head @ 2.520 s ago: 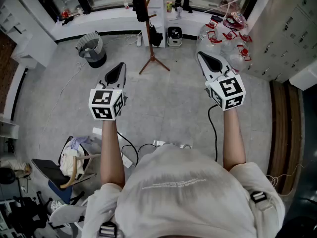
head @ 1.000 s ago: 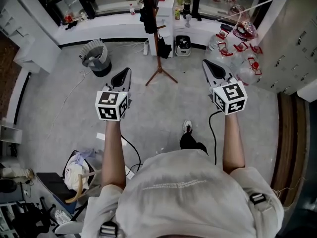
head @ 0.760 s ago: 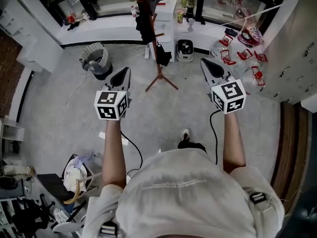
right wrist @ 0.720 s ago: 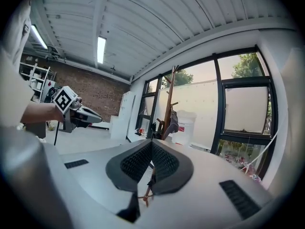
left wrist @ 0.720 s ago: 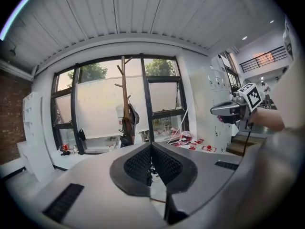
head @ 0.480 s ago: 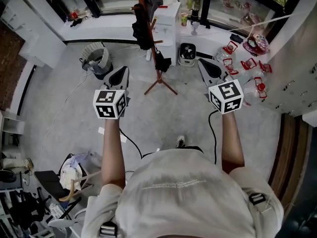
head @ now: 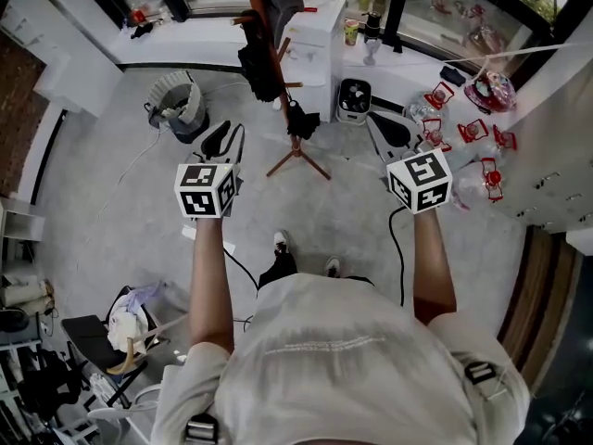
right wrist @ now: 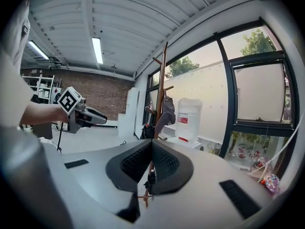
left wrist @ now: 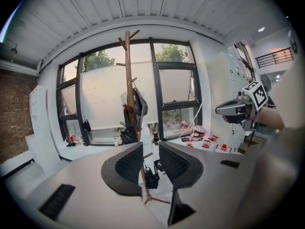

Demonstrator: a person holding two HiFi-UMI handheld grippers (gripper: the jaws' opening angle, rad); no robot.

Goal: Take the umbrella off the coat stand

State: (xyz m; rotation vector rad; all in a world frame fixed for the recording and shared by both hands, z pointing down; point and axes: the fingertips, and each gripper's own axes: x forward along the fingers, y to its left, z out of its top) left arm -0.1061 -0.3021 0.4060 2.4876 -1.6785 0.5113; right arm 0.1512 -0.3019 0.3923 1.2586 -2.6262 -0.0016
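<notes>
The brown wooden coat stand (head: 262, 35) rises on tripod feet (head: 296, 165) ahead, between my two grippers. A dark garment (head: 259, 68) and a grey one (left wrist: 138, 104) hang high on it. Low on the pole hangs a small black bundle (head: 301, 120), apparently the folded umbrella (left wrist: 151, 178). My left gripper (head: 222, 142) is left of the stand and well short of it. Its jaws (left wrist: 150, 149) are opening with nothing between them. My right gripper (head: 384, 130) is right of the stand, shut and empty (right wrist: 151, 144).
A grey bin (head: 178, 105) stands left of the stand, and a small black appliance (head: 352, 98) stands behind it to the right. A white counter runs under the windows, with a large water bottle (right wrist: 188, 118) on it. Red and clear items (head: 463, 137) lie at right. Cables cross the floor.
The person has walked forward, so the stand is nearer and both grippers are closer to it. The left jaws, shut before, have parted. The right jaws stay shut.
</notes>
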